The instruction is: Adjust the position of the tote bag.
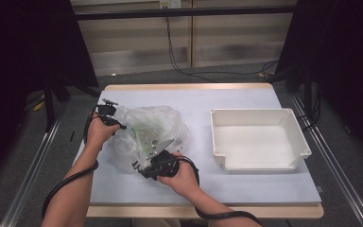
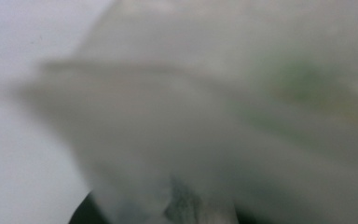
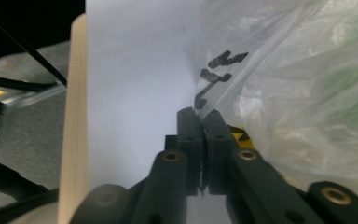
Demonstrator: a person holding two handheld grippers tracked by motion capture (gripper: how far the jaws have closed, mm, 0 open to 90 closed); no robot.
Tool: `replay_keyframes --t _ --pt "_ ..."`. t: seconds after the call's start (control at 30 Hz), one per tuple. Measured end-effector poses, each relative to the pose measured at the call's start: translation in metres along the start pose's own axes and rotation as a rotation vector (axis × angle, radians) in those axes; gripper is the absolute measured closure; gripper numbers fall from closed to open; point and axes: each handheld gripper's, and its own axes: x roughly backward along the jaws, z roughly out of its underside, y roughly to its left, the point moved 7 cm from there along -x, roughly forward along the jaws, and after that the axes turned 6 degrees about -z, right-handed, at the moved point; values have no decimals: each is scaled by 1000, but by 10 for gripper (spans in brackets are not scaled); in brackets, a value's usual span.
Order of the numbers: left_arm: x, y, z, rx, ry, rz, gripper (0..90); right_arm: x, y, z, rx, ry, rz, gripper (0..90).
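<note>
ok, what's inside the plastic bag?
Through the plastic bag something green and a pale flat packet show near the middle. The crumpled film hides what they are and anything beneath. The right gripper pinches the bag's edge.

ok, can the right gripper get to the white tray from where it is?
Probably yes: the right gripper, shut on the plastic bag, has bare table between it and the white tray.
</note>
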Motion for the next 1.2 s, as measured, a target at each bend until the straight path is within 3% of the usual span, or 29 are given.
replay_keyframes --t 0.07,0.13,0.23,0.27,0.3,0.37,0.4,0.5,0.57,0.67,0.73,0.77,0.97,1.1,1.17,1.2 --pt "2 -2 0 1 -6 15 820 7 0 0 7 8 31 776" --pt "7 -3 1 18 -11 20 698 15 -3 -1 24 24 72 734" --pt "14 -6 0 22 -56 26 498 22 -6 -3 39 29 81 729" --pt "16 -10 0 51 -76 31 466 24 -7 -3 45 32 86 719" --pt "20 -10 1 25 -58 39 450 25 -7 -2 36 33 87 719" --pt "23 -16 1 28 -63 52 376 26 -9 -2 32 29 86 719" --pt "26 -17 0 8 -51 54 338 26 -10 -1 34 32 81 719" --pt "33 -21 -3 1 -66 37 237 24 -9 0 30 33 63 753" --pt "36 -25 -5 13 -77 45 206 20 -6 0 18 33 38 779" --pt "42 -29 -2 -10 -60 45 172 12 -2 -1 14 26 12 790" --pt "47 -29 0 -29 -62 43 158 10 -1 -2 24 25 12 790" --pt "47 -31 0 -12 -71 46 148 9 -1 -2 22 26 12 791" --pt "58 -23 7 -34 -40 52 118 12 -3 -2 6 33 18 812" --pt "65 -20 9 -31 -48 66 106 11 -4 -1 -5 32 20 819" --pt "67 -23 9 -7 -69 64 101 10 -4 -2 -7 29 18 823" --pt "69 -23 10 -21 -62 61 98 9 -4 -3 -4 29 21 826"
